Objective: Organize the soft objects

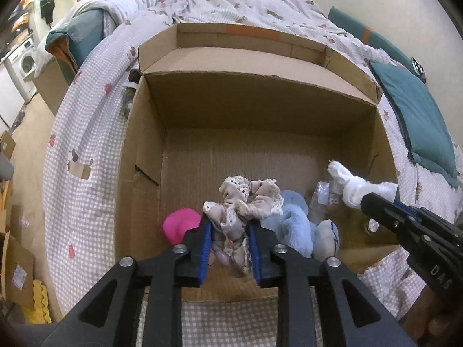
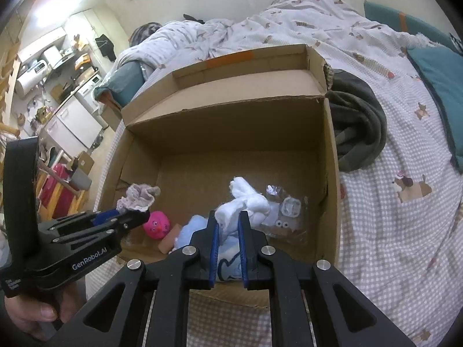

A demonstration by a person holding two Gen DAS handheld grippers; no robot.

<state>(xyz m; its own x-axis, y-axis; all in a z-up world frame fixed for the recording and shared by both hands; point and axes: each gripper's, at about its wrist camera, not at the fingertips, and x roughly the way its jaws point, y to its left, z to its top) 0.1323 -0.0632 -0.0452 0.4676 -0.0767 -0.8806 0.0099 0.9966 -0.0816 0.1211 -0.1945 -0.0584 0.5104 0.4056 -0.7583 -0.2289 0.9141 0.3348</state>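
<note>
1. Left tool (image 1: 228,228) is clamped on a beige lace-trimmed cloth (image 1: 246,202), which bunches up between my blue pads and hangs over the near end of the cardboard box (image 1: 260,110).
2. My right tool (image 2: 227,225) is closed on a white sock (image 2: 246,199), held above the box's right side; in the left wrist view it reaches in from the right edge with the sock sticking out past its tip.
3. Below the two held items, on the box floor, lie a pink plush toy (image 2: 157,222) with eyes, a light blue fuzzy plush (image 1: 295,225) and a clear plastic packet (image 2: 286,214) with small parts inside, toward the right wall.
4. Pink toy sits at the near left, the blue plush just beside it in the middle, touching the beige cloth in my left view.
5. Box flaps stand open, and the far part of the floor is bare cardboard.
6. Box rests on a bed with a checked, dog-print bedspread (image 2: 390,231).
7. A dark green blanket (image 2: 356,121) lies bunched against the box's right outer wall, and a teal pillow (image 1: 416,121) lies further right.
</note>
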